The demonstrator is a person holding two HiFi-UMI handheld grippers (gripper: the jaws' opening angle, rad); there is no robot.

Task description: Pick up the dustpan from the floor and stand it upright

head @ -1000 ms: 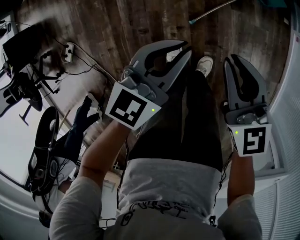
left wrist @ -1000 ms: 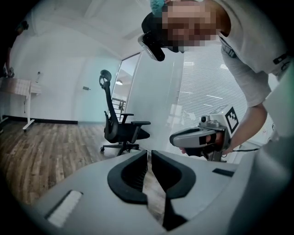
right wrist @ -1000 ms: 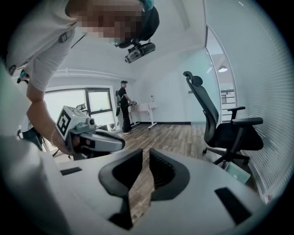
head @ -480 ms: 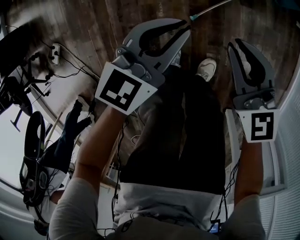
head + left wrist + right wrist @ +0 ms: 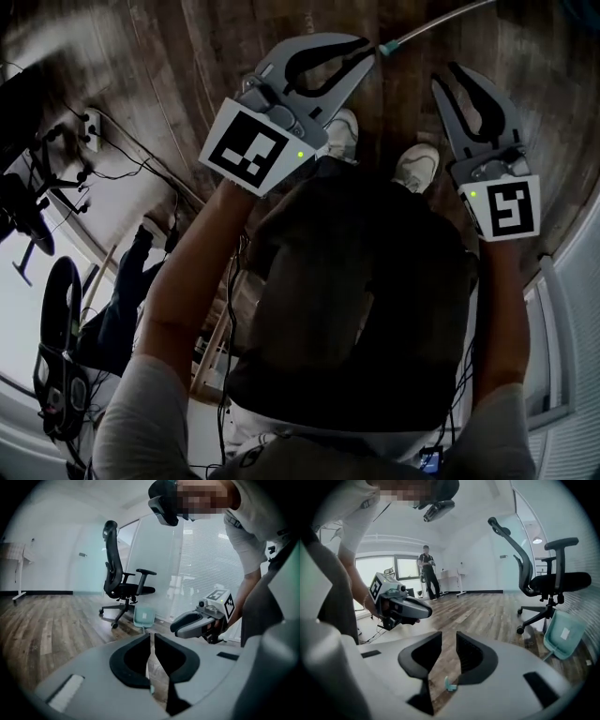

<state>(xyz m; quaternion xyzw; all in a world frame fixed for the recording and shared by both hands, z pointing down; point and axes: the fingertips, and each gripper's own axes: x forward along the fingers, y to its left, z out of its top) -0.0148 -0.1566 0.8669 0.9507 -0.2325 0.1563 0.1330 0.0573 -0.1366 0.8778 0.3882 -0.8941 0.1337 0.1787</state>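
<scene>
Your left gripper (image 5: 358,51) has its jaws drawn together to a thin slit and grips nothing; only the wood floor (image 5: 42,625) shows through the gap. Your right gripper (image 5: 448,79) stands slightly wider, its jaws a narrow gap apart, and it too holds nothing. The dustpan (image 5: 565,634) is on the floor ahead of both grippers: in the left gripper view its teal pan sits straight beyond the jaw tips, and in the right gripper view it is ahead and off to the right of the jaws. It sits just beside the wheeled base of the black office chair (image 5: 553,581). Its long handle (image 5: 433,22) runs back from the pan toward you. The teal end of the handle (image 5: 449,685) shows in the right gripper view through the gap low between the jaws, down at floor level and not gripped. From the head view that same end appears right at the tip of your left gripper, though you cannot tell there whether they touch. The two grippers point forward side by side, near each other, above your shoes (image 5: 417,167). A person (image 5: 427,571) stands far beyond the right gripper's jaws, at the back of the room.
</scene>
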